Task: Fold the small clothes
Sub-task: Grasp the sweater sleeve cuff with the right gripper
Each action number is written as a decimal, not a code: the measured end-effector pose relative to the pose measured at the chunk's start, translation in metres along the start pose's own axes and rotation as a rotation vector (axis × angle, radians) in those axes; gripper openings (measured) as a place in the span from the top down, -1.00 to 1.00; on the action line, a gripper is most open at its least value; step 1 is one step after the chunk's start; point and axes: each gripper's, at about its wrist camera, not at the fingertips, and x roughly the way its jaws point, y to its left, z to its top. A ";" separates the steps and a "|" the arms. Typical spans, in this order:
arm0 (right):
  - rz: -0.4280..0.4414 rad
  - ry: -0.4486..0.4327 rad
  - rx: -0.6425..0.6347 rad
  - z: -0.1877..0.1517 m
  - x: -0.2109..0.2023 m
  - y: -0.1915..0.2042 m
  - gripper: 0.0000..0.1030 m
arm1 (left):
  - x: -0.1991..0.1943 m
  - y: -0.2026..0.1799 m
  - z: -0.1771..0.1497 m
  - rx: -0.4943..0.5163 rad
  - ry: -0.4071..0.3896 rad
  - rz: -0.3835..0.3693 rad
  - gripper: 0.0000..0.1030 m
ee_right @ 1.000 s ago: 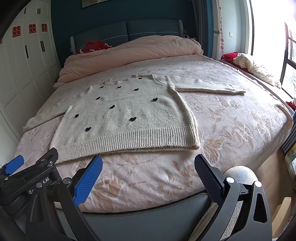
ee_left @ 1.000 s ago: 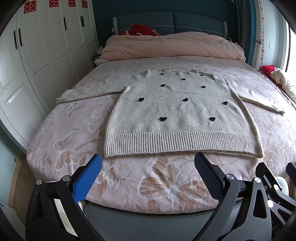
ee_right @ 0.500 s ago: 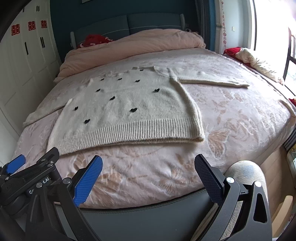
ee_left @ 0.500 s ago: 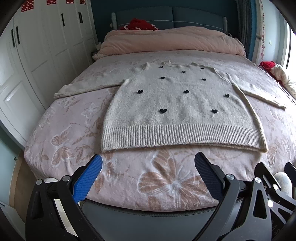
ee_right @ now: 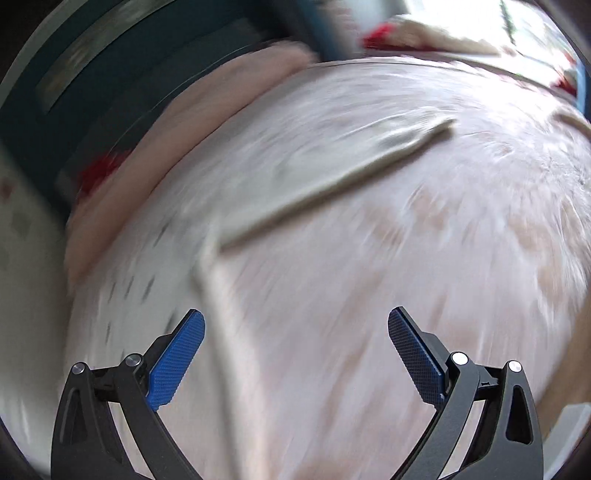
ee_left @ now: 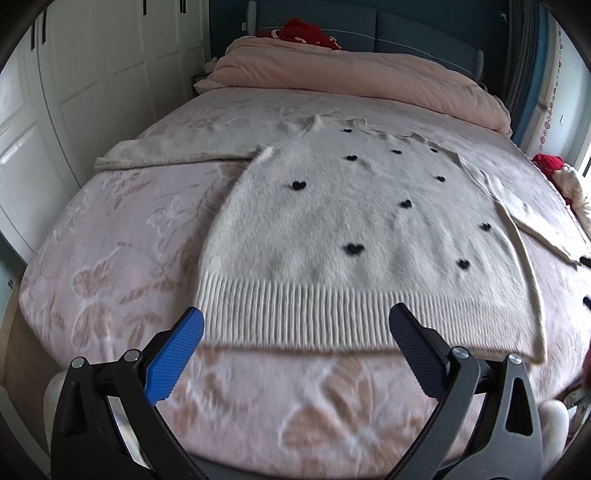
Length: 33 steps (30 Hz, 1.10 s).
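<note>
A cream knit sweater with small black hearts lies flat, face up, on the bed, both sleeves spread out sideways. My left gripper hovers open just over the ribbed hem, nothing between its fingers. The right wrist view is heavily blurred by motion. In it my right gripper is open above the pink bedspread, with the sweater's side edge near its left finger and the right sleeve stretching away beyond.
A pink duvet is bunched at the headboard with red fabric behind it. White wardrobe doors line the left side. More red and white cloth sits at the bed's right edge.
Both grippers have moved forward over the bed. The left now reaches the hem. The right has swung quickly to the right, toward the sweater's side and sleeve, and its view has tilted and blurred.
</note>
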 end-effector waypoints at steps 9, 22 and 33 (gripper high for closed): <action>-0.072 -0.085 0.418 0.127 0.106 -0.107 -0.78 | 0.049 -0.019 0.020 0.033 0.050 0.022 -0.91; 0.304 -0.233 0.067 0.190 0.091 0.050 0.76 | 0.081 -0.013 0.028 0.000 0.083 -0.007 -0.91; 0.737 0.119 -0.575 0.019 0.089 0.383 0.62 | 0.064 0.026 0.071 -0.166 -0.009 -0.087 -0.91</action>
